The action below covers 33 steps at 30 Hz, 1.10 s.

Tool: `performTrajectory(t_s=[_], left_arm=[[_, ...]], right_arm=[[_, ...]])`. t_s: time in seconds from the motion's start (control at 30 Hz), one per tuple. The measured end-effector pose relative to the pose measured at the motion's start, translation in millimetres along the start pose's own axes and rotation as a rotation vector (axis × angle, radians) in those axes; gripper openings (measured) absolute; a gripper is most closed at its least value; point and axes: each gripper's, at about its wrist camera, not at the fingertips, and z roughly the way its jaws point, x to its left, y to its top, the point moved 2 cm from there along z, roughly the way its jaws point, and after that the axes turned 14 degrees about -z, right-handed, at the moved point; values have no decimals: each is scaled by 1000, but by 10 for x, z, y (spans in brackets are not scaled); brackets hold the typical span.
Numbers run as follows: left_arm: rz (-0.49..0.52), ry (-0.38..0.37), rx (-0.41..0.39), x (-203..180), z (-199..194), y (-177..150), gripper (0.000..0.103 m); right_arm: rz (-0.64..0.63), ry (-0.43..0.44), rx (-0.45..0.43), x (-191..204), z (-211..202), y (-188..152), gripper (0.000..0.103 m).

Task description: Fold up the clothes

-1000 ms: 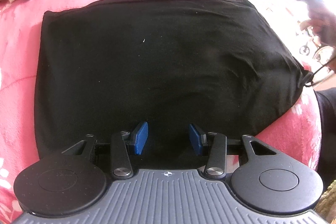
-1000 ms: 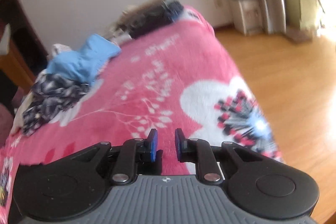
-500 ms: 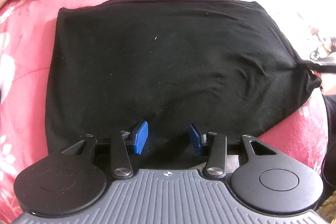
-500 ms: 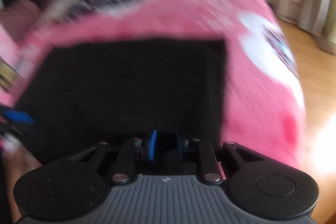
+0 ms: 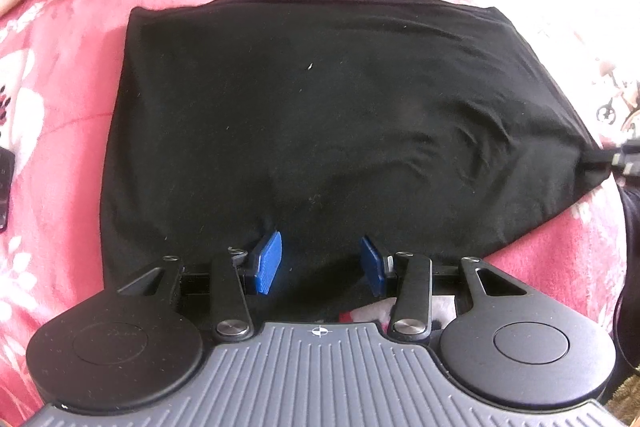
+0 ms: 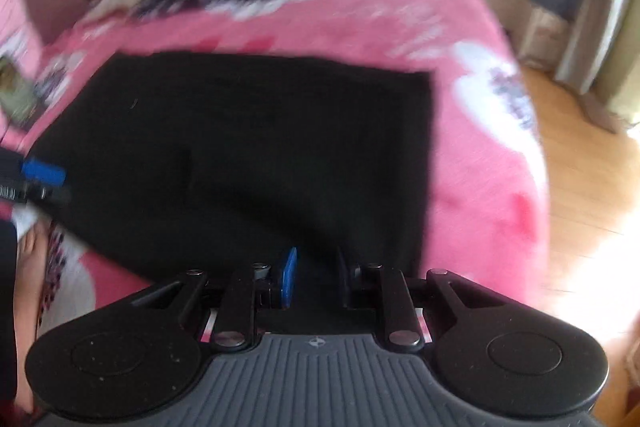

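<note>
Black soft cotton garment (image 5: 320, 115), limp and light, lies flat on the pink floral bed (image 5: 60, 147), best pinched at its 6 o'clock hem, where left gripper (image 5: 320, 263) and right gripper (image 6: 316, 277) hover with fingers parted, holding nothing.

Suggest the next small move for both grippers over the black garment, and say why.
Probably ease both forward and close on the near hem. The left gripper and right gripper are open at the near edge of the black garment, which lies flat on the pink blanket; neither grips cloth yet.
</note>
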Motion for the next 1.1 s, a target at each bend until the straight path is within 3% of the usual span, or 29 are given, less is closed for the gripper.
performTrajectory(t_s=[0.13,0.23,0.4,0.57,0.73,0.83,1.0,1.1], left_arm=[[-21,-9,17,86,-39,-28,44],[-23,-2,15,118,-145,-50,44],[-43,-50,-67,108,-374,65,45],[-21,-68,-47,-140,-62,243,47],[69,-50,26,-279,174,102,47],[107,-33,30,-232,101,-47,48],[1,25,27,-37,-82,-24,48],[-30,77,0,-14,-202,84,49]], right_arm=[[110,-11,82,-190,-73,-305,22],[107,-105,96,-260,-341,-346,23],[73,-63,-59,-155,-381,175,23],[-72,63,-141,340,200,737,23],[-135,99,-77,677,606,668,23],[-152,135,-47,742,495,508,24],[-104,140,33,697,168,192,24],[40,113,121,571,-12,213,24]])
